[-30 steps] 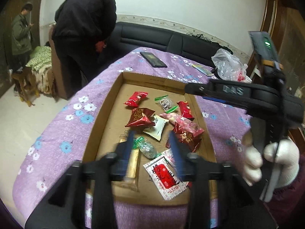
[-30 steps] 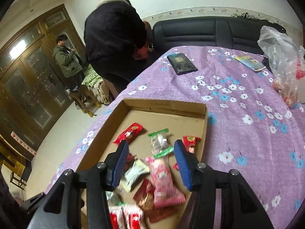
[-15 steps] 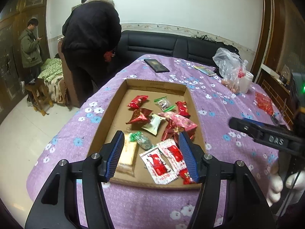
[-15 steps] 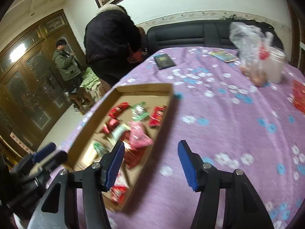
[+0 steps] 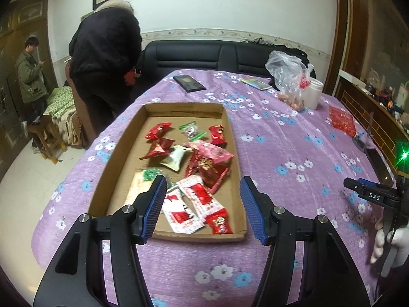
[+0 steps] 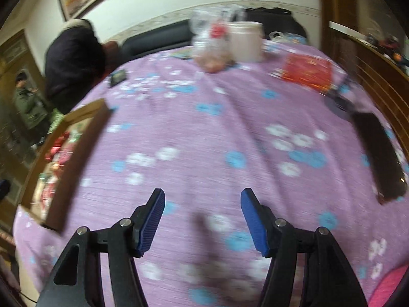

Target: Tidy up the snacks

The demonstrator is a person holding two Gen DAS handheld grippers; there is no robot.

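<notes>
A shallow cardboard tray (image 5: 120, 168) on the purple flowered tablecloth holds several wrapped snacks: red packets (image 5: 158, 133), a pink packet (image 5: 212, 153), white-and-red packets (image 5: 202, 197). My left gripper (image 5: 202, 202) is open and empty, held above the tray's near end. My right gripper (image 6: 202, 217) is open and empty over bare tablecloth, well right of the tray (image 6: 76, 151); its body shows at the right edge of the left wrist view (image 5: 375, 195). The right wrist view is motion-blurred.
A clear plastic bag (image 5: 288, 81) and a white jar (image 5: 313, 94) stand at the far side. A red packet (image 5: 342, 121), a dark flat object (image 6: 378, 156) and a black phone (image 5: 189, 83) lie on the cloth. Two people (image 5: 104, 58) stand left of the table.
Both grippers have pulled back from the tray. The right gripper has swung right, away from the tray, onto bare tablecloth. The left gripper has risen and its jaws have widened.
</notes>
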